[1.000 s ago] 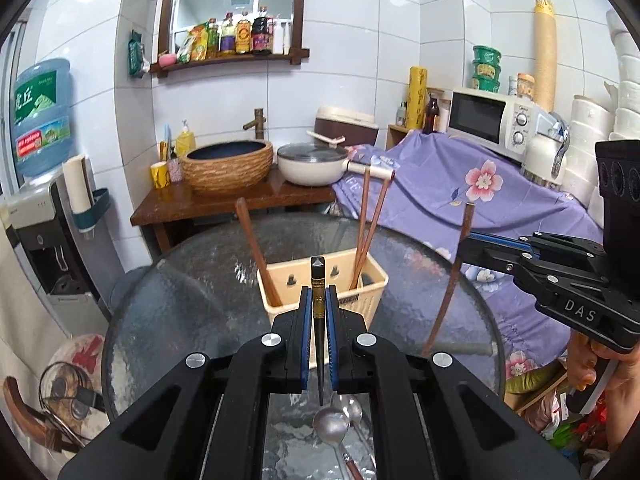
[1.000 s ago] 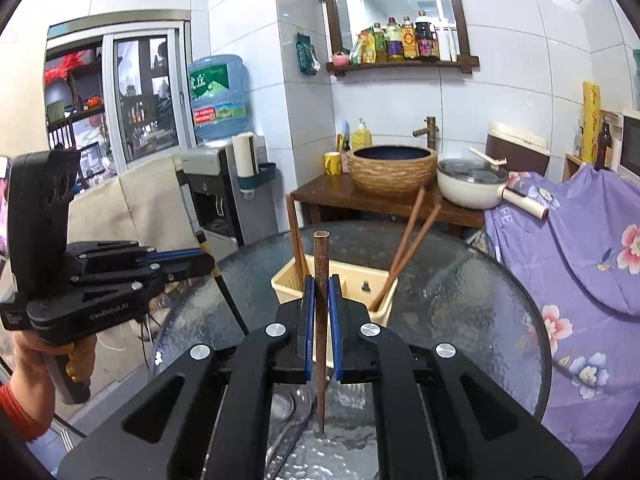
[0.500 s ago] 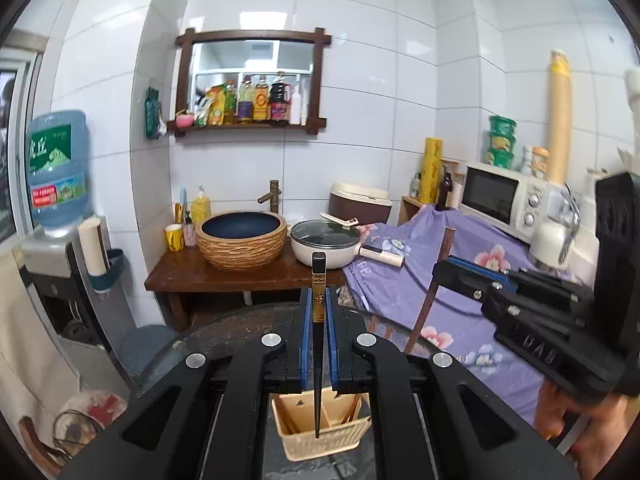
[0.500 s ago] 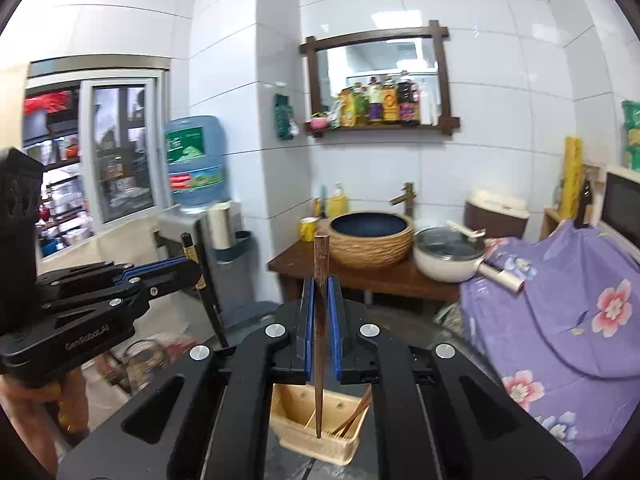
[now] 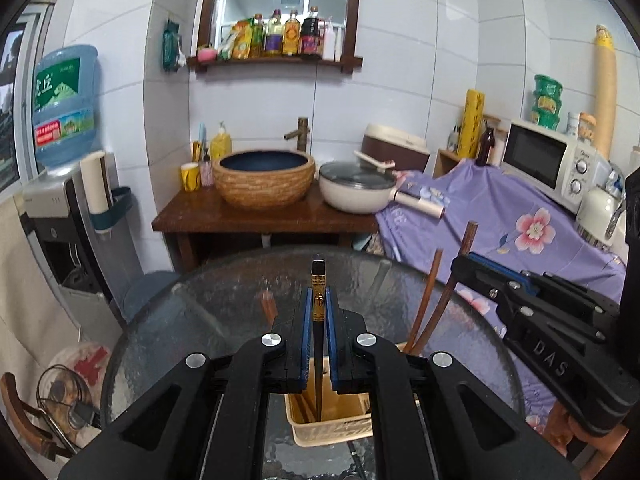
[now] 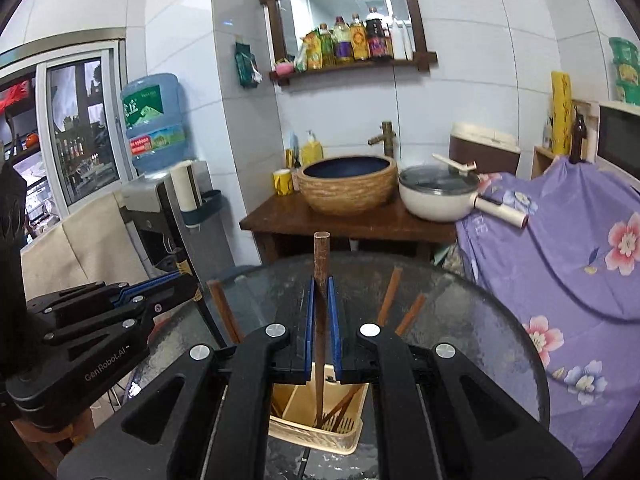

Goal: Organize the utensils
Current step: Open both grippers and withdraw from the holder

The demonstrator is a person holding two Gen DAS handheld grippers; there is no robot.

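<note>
My left gripper [image 5: 319, 300] is shut on a black chopstick [image 5: 319, 280] with a gold band, held upright with its tip down inside the cream utensil basket [image 5: 332, 428]. My right gripper [image 6: 321, 292] is shut on a brown wooden chopstick [image 6: 321, 256], also upright with its tip inside the same basket [image 6: 316, 432]. Several brown chopsticks [image 5: 426, 300] lean in the basket, also showing in the right wrist view [image 6: 388, 296]. The right gripper appears at the right of the left wrist view [image 5: 532, 320]; the left gripper appears at the left of the right wrist view [image 6: 100, 320].
The basket stands on a round glass table [image 5: 224, 304]. Behind it is a wooden stand [image 5: 240, 216] with a woven basin [image 5: 264, 180] and a white pot [image 5: 352, 192]. A purple flowered cloth [image 5: 500, 224] lies right, a water dispenser [image 5: 60, 184] left.
Both grippers rose above the table half a second ago, then came back down. Both chopstick tips now sit inside the basket, which is directly below each gripper.
</note>
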